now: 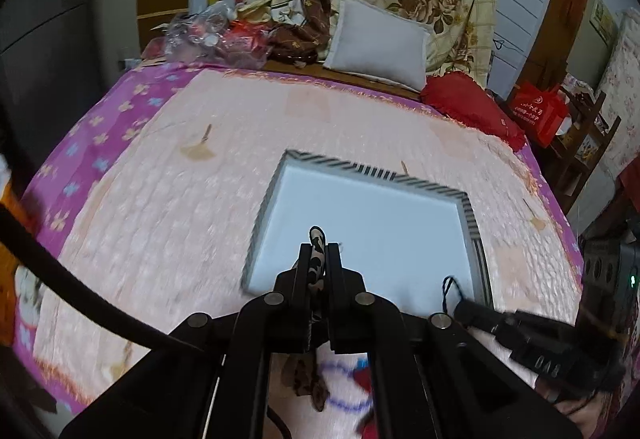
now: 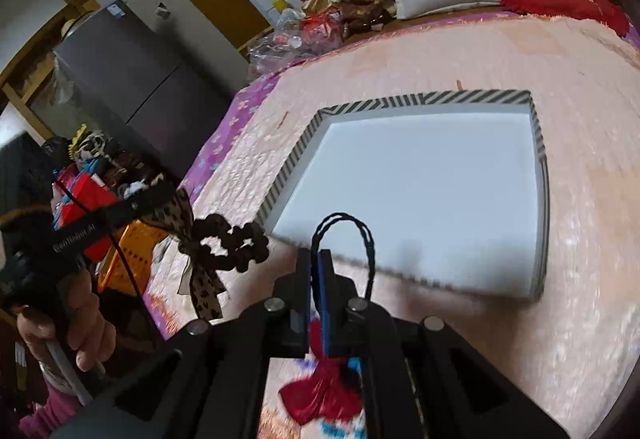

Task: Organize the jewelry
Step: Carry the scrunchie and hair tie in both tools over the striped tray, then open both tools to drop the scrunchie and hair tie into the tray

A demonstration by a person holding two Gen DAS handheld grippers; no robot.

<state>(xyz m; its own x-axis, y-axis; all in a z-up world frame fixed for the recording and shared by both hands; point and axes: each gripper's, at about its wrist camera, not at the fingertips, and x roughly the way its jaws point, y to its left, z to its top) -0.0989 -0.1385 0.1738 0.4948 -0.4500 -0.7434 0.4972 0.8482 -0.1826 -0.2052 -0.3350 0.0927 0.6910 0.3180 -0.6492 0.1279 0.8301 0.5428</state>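
Note:
A shallow tray [image 1: 372, 172] with a striped rim and a white floor lies on the pink bedspread; it also shows in the right wrist view [image 2: 424, 98]. My left gripper [image 1: 318, 251] is shut on a leopard-print hair tie [image 1: 317, 245] over the tray's near edge. From the right wrist view the same hair tie [image 2: 224, 243] hangs as a brown scrunchie with a bow beside the tray. My right gripper [image 2: 318, 259] is shut on a dark blue cord loop [image 2: 344, 223] with a red tassel [image 2: 324, 391], just short of the tray's near rim. The cord [image 1: 450, 285] shows in the left wrist view too.
The bedspread [image 1: 168, 207] covers the bed. A white pillow [image 1: 380, 43], a red cushion [image 1: 472, 107] and plastic bags [image 1: 212, 35] lie at the headboard. An orange basket [image 2: 128, 251] and clutter stand off the left side of the bed.

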